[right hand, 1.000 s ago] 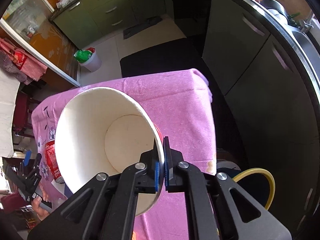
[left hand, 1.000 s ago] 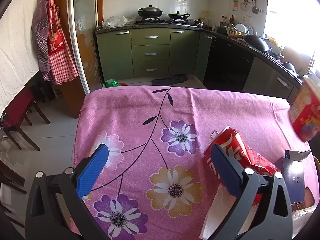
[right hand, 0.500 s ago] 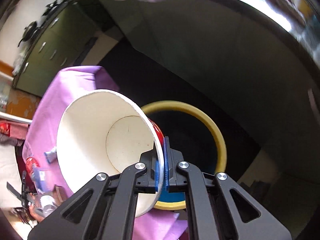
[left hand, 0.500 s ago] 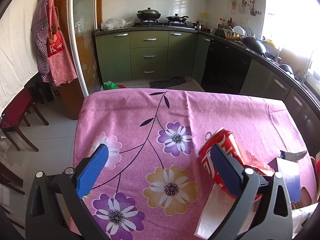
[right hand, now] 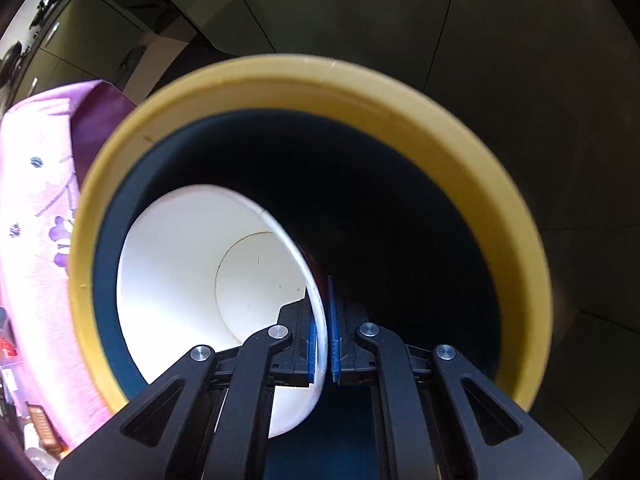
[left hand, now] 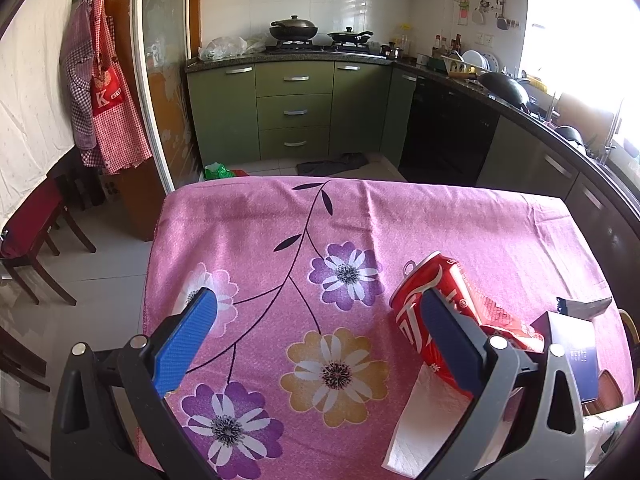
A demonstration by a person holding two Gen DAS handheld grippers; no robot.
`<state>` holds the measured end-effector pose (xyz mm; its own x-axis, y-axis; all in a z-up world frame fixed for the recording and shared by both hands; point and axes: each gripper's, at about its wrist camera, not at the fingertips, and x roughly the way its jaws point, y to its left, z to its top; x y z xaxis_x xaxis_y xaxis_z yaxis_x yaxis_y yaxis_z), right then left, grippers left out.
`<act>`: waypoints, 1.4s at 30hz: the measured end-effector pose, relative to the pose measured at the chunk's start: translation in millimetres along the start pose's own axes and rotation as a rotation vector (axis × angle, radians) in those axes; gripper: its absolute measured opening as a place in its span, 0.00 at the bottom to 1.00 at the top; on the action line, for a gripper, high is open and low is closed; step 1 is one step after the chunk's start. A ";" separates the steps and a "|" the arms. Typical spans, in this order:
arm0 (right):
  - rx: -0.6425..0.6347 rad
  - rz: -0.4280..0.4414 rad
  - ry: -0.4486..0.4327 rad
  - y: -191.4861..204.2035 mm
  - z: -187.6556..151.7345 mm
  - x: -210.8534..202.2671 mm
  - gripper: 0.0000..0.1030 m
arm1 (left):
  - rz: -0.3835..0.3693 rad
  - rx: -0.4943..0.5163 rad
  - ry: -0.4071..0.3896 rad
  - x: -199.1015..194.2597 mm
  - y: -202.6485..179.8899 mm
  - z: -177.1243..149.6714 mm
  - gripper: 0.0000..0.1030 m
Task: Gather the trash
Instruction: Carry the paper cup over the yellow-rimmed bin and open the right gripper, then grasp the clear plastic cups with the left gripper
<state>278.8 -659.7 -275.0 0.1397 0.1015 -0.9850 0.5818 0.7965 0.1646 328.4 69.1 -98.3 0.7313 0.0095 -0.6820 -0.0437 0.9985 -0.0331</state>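
I see a pink cloth (left hand: 400,216) with purple, yellow and white flowers covering the worktop. On it lies a red can (left hand: 436,312) with white lettering, a white napkin (left hand: 424,424) beside it. My right claw (right hand: 324,344), black with blue pads, holds a white cup (right hand: 192,264) inside a yellow-rimmed, dark blue bin (right hand: 480,184).

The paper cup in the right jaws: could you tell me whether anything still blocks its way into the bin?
Nothing visible does. The paper cup, pinched by its wall in the right gripper, already sits inside the yellow rim of the bin, whose interior looks dark.
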 end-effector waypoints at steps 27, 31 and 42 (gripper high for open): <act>-0.209 0.066 -0.160 36.9 -74.1 -74.0 0.30 | -0.502 0.397 0.054 -138.9 -53.6 -42.7 0.94; -0.237 0.083 -0.152 37.3 -86.7 -77.4 0.30 | -0.489 0.459 0.034 -135.2 -58.8 -45.0 0.94; -0.267 0.095 -0.153 46.6 -105.4 -82.5 0.30 | -0.734 0.478 0.248 -69.9 -53.3 -56.0 0.94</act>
<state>210.0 -568.1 -191.6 0.3137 0.1079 -0.9434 0.3327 0.9180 0.2156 241.4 12.2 -89.8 0.2944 -0.5941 -0.7486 0.7025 0.6655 -0.2519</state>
